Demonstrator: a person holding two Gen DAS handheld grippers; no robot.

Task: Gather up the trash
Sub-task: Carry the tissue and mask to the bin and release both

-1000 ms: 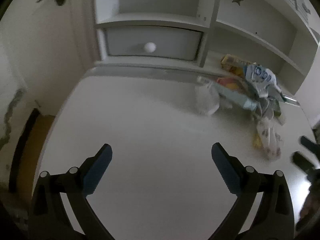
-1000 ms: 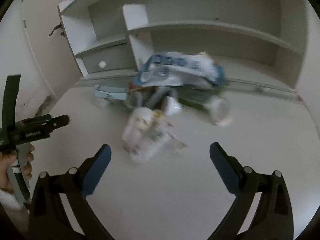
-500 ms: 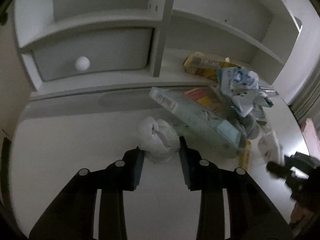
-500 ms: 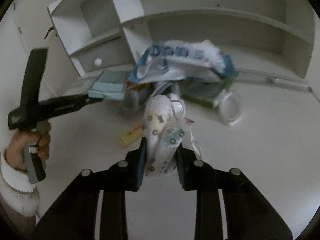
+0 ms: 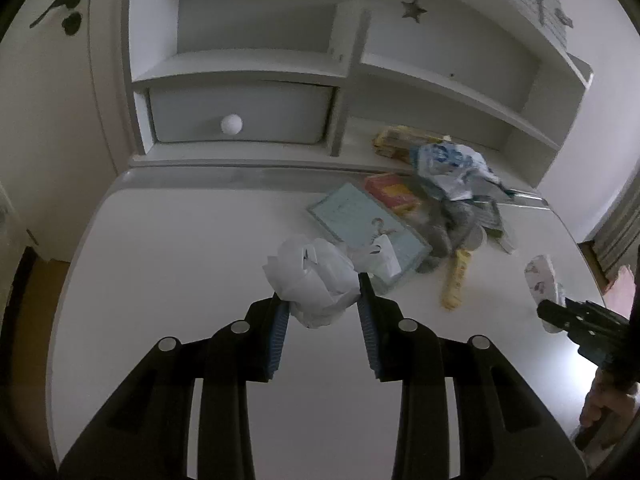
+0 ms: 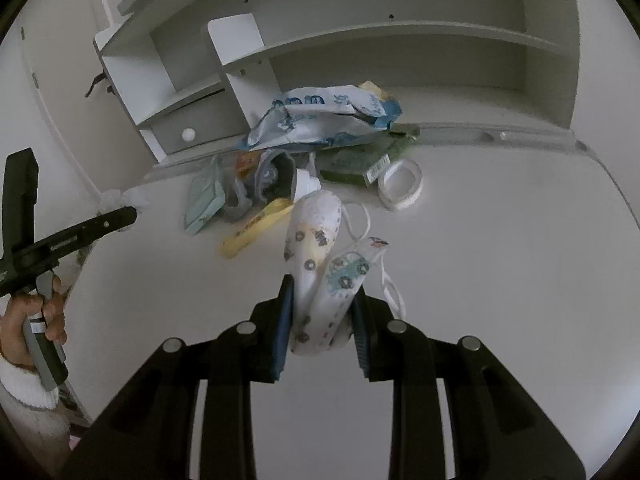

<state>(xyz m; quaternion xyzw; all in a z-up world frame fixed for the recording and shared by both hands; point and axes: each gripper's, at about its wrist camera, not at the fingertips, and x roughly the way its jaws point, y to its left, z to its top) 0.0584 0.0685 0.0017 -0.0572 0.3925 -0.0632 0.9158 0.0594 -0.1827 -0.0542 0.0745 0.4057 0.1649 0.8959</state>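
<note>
— So, what have you got in your left gripper (image 5: 322,304)?

— My left fingers are pinching a crumpled white tissue wad (image 5: 312,280); it bulges out between the blue pads, above the white desk (image 5: 180,260). Just beyond it lies a pale blue box (image 5: 366,226), and a bit of white plastic sits against that box's near corner.

— And the right?

— My right gripper (image 6: 322,312) is closed on a printed face mask (image 6: 320,264), folded double, with little cars and wheels on it. Its white ear loops trail off to the right over the desk.

— Where is the rest of the trash?

— Heaped at the back of the desk, in front of the white shelf unit (image 6: 240,52). On top is a blue and white wrapper (image 6: 320,116). Under it I see a grey sock (image 6: 272,176), a green packet (image 6: 360,160) and something orange I can't make out. A yellow strip (image 6: 256,226) lies nearer to me, and a white ring of tape (image 6: 400,184) sits apart to the right of the heap.

— Anything else?

— A drawer with a round white knob (image 5: 231,124), low in the shelf unit.
</note>
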